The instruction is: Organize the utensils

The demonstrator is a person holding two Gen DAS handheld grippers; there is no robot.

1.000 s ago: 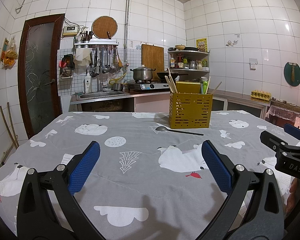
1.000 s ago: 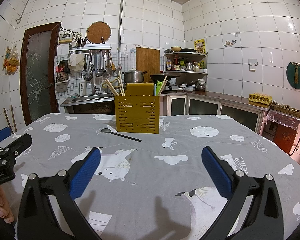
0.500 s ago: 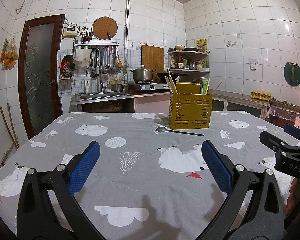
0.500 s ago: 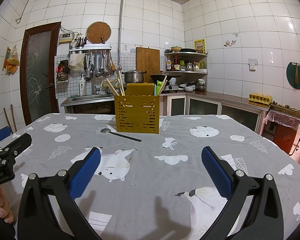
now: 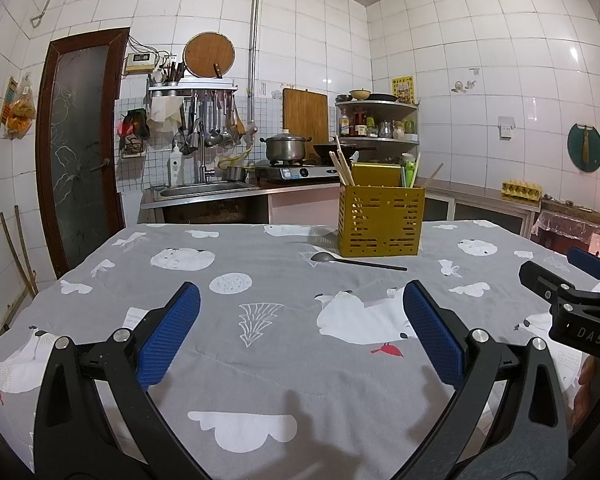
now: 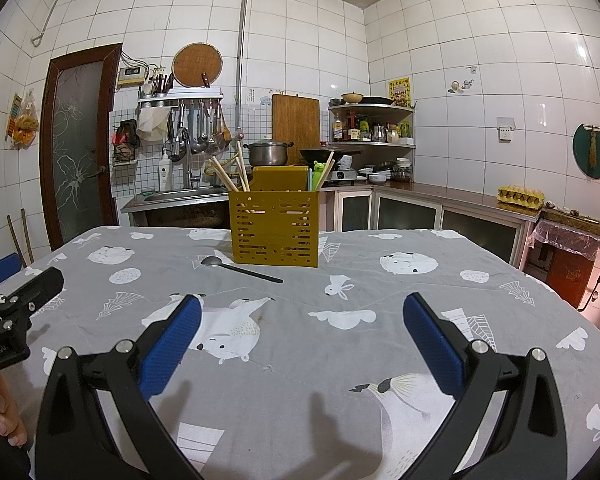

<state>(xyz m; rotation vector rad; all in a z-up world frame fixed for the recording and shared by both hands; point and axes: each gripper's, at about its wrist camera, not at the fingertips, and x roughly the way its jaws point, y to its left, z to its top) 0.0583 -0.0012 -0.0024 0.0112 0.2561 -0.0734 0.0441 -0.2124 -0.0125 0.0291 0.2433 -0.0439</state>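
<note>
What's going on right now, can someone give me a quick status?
Left gripper and right gripper open, empty, above the tablecloth. Spoon lying loose before the yellow utensil caddy. Path to it looks clear.

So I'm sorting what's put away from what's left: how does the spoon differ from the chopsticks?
The spoon lies flat on the tablecloth just in front of the yellow holder; the chopsticks stand tilted inside it. The spoon looks dark, with a black handle; the chopsticks are pale wood. The spoon shows whole, while the chopsticks show mainly their upper ends. Both are long, thin utensils, and neither open claw touches them.
</note>
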